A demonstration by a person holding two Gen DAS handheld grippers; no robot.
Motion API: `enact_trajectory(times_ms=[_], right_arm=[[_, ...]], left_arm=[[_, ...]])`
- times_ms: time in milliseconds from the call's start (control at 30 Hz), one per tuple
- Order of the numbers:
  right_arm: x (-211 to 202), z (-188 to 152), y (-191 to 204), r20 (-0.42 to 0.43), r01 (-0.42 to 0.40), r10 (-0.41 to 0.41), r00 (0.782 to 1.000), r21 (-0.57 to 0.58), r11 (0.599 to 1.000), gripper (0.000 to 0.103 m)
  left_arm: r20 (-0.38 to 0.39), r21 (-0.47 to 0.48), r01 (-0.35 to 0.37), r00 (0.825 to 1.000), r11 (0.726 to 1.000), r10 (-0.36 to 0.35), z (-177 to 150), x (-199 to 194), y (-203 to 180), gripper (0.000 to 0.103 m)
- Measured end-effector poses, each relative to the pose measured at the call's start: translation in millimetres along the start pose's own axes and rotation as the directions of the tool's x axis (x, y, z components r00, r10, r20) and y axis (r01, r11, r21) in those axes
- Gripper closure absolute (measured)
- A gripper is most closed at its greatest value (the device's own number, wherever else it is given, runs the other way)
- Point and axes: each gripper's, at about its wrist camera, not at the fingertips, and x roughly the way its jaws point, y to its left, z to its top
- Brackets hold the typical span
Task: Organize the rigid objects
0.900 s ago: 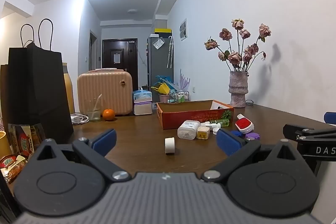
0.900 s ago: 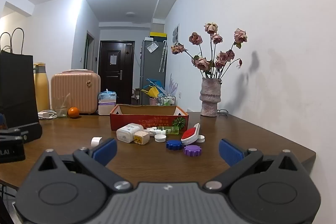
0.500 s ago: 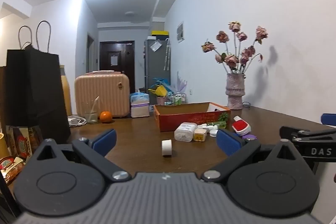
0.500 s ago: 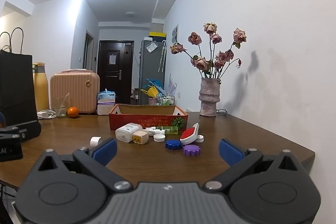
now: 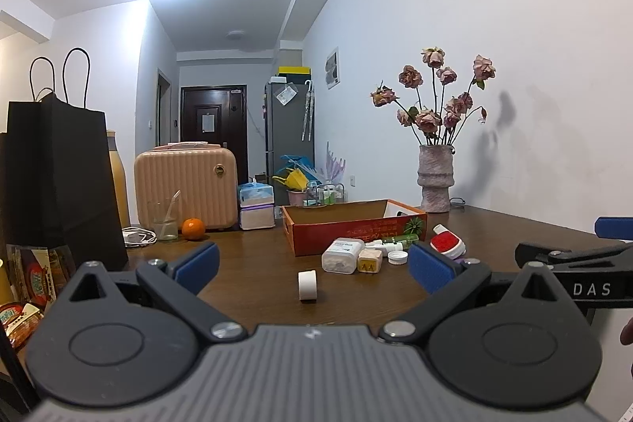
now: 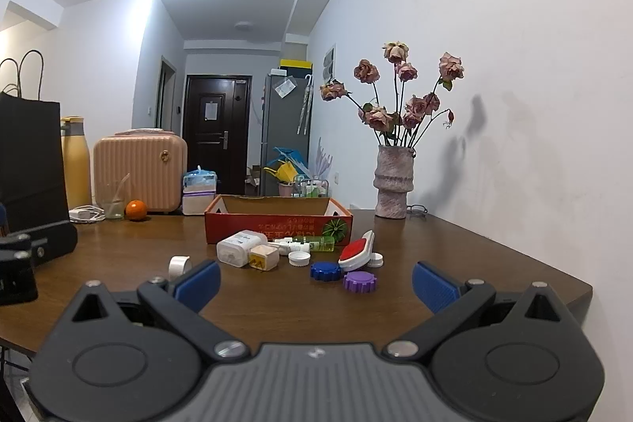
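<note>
Starting out, nothing sorted: left hand-held gripper point(image 5: 312, 265) and right hand-held gripper point(image 6: 315, 279) gape wide and empty, while small items point(image 6: 273, 250) lie loose mid-frame on the worktop point(image 6: 277, 303) before the seemingly empty red box point(image 6: 277, 220).

Left gripper point(image 5: 312, 265), seen from its own wrist camera: both blue-padded fingers point(image 5: 196, 262) spread to their widest, nothing between them, the tool aimed nearly level and slightly downward. Right gripper point(image 6: 315, 280), seen from its own wrist camera: fingers point(image 6: 434, 286) likewise fully spread and empty, tilted a little further down. In the left view the right gripper lies at 3 o'clock, side-on; a fingertip of the person's hand point(image 5: 627, 331) shows just below it.
</note>
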Motion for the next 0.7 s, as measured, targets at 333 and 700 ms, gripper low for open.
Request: enact_trajectory(times_ms=[333, 700], right_arm=[[-0.6, 0.6, 0.5, 0.000, 0.002, -0.002, 1.000, 0.002, 1.000, 0.000], [-0.3, -0.9, 0.5, -0.002, 0.000, 0.000, 1.000, 0.001, 1.000, 0.000]], left_arm=[[-0.004, -0.007, 0.003, 1.000, 1.000, -0.003, -0.9, 0.8, 1.8, 0.000], [-0.004, -0.005, 0.001, 1.000, 1.000, -0.001, -0.8, 0.7, 0.5, 0.000]])
